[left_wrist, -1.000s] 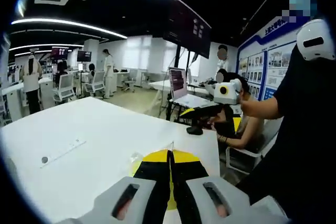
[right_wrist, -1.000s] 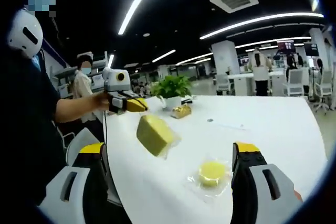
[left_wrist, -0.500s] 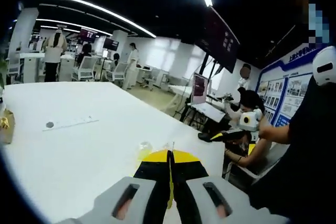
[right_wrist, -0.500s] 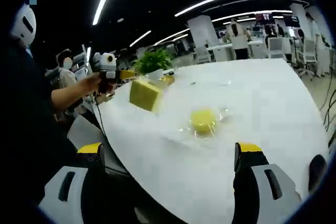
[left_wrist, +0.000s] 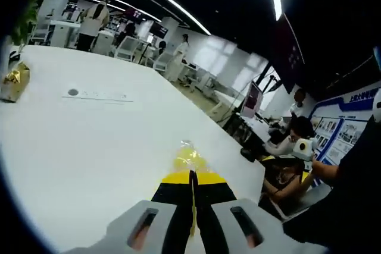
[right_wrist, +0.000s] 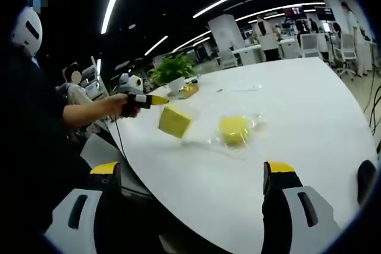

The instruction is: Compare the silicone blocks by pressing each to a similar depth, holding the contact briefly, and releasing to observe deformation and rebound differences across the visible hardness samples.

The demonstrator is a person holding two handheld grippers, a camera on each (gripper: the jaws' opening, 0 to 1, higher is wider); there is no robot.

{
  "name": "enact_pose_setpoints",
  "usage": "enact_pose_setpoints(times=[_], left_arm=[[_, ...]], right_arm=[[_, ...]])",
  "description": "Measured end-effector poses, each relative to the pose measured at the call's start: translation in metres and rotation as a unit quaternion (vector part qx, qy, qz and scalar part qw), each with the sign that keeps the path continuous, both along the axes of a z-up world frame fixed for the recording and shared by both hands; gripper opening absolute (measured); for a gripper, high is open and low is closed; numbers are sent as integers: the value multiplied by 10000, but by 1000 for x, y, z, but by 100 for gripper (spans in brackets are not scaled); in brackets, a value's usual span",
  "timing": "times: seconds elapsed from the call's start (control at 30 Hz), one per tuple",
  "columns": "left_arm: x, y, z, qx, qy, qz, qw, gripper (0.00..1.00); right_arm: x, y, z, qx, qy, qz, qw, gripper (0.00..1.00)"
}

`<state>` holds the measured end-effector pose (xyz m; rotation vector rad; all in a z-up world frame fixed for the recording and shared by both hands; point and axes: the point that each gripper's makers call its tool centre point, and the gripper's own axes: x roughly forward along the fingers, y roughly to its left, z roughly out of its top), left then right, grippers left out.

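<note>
A yellow square silicone block (right_wrist: 174,121) in clear wrap sits tilted at the table's near edge, just under the tip of my left gripper (right_wrist: 156,100), which a hand holds. In the left gripper view that gripper (left_wrist: 192,175) is shut, and crumpled clear wrap with yellow showing through (left_wrist: 187,157) sticks out past its tips. Whether the block rests on the table is unclear. A round yellow block (right_wrist: 233,129) lies in its own wrap to the right of the square one. My right gripper (right_wrist: 193,171) hangs open, well short of both blocks, over the table edge.
On the white table (right_wrist: 297,123) stand a potted plant (right_wrist: 172,69) and a gold-wrapped item (right_wrist: 189,89) (left_wrist: 15,81); a thin strip (left_wrist: 98,95) lies further out. The other gripper (left_wrist: 303,147) shows at the right. People, chairs and desks fill the room behind.
The square block has come down from mid-air to the table's edge beside the round block, with the left gripper still shut. Both cameras have swung; the right gripper stays open.
</note>
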<state>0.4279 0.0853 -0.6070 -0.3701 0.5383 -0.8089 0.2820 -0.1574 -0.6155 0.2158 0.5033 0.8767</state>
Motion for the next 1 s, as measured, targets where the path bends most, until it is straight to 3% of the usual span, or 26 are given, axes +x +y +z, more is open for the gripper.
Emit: enact_pose_setpoints(times=[0.07,0.13,0.2,0.23,0.3,0.4,0.6,0.7,0.77,0.9,1.0], left_arm=[[10,9,-3,-26,-2,206,9998,0],[20,23,-15,160,100,466,9987,0],[30,38,-36,564,283,754,9952,0],[34,49,-53,1045,411,838,9901,0],[39,57,-69,1296,615,931,9853,0],[49,53,-76,1185,582,842,9877,0],[66,48,-85,885,683,914,9895,0],[72,43,-89,914,622,804,9906,0],[75,40,-91,673,766,832,9913,0],[71,47,-113,1025,972,673,9877,0],[72,47,-112,1123,698,493,9900,1]], right_arm=[[0,1,0,28,-2,-3,10000,92],[-1,3,-2,45,31,14,10000,91],[-2,5,-4,54,114,67,9999,91],[-3,7,-4,99,129,108,9998,91],[-2,8,0,130,-46,166,9998,87],[-1,8,-2,102,128,124,9998,89],[0,5,-3,62,111,66,9999,88],[1,5,-5,13,149,36,9999,89],[0,7,-3,116,149,12,9998,89],[2,10,0,249,141,-52,9996,89],[4,11,-3,149,180,-60,9997,90]])
